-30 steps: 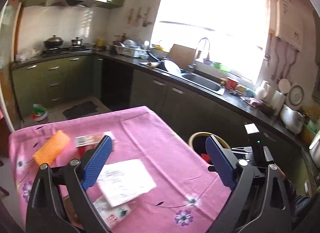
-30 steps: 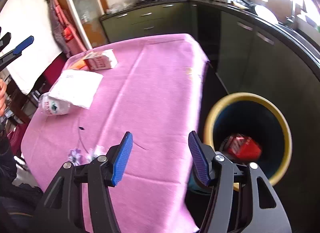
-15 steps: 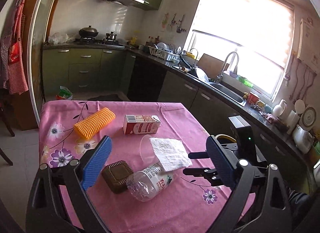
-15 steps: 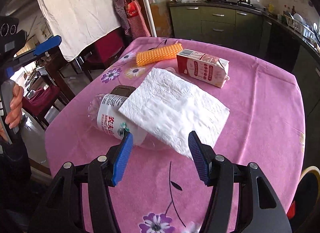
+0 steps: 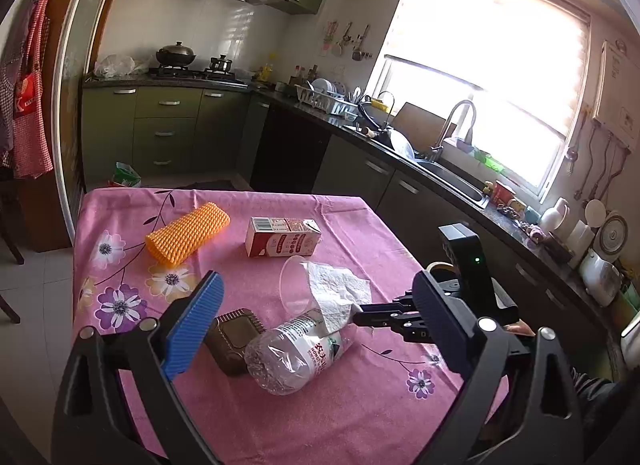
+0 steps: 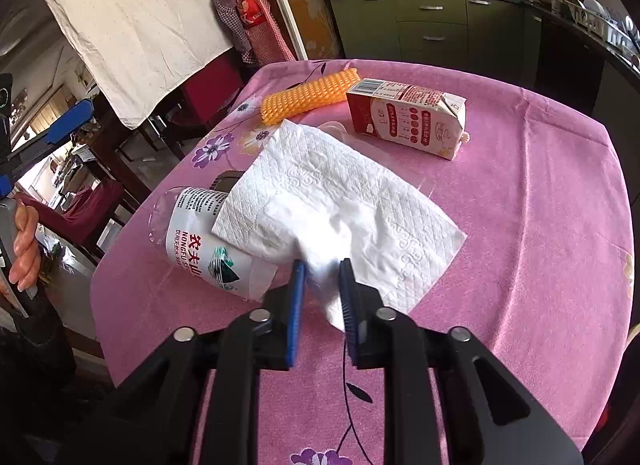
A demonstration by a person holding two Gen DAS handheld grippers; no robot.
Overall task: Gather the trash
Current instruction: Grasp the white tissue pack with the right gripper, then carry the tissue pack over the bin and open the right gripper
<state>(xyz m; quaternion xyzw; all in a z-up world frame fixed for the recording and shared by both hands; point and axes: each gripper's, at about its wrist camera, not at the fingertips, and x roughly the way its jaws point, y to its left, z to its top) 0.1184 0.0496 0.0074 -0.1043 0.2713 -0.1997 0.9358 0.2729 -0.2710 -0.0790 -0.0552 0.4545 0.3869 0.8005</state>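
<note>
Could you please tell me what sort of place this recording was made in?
A home kitchen, most likely: a gas stove with a wok, a sink under the window, and a dish rack on the counter.

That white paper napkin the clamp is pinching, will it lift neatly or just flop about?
The paper napkin probably flops: it is thin, creased and drapes over the plastic bottle. It looks very light, so the right gripper, pinching one edge, should lift it easily. It might drag across the bottle.

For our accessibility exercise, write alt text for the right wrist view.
The right gripper pinches a white paper napkin draped over a clear plastic bottle on a pink floral tablecloth. Behind lie a milk carton and an orange foam net.
</note>
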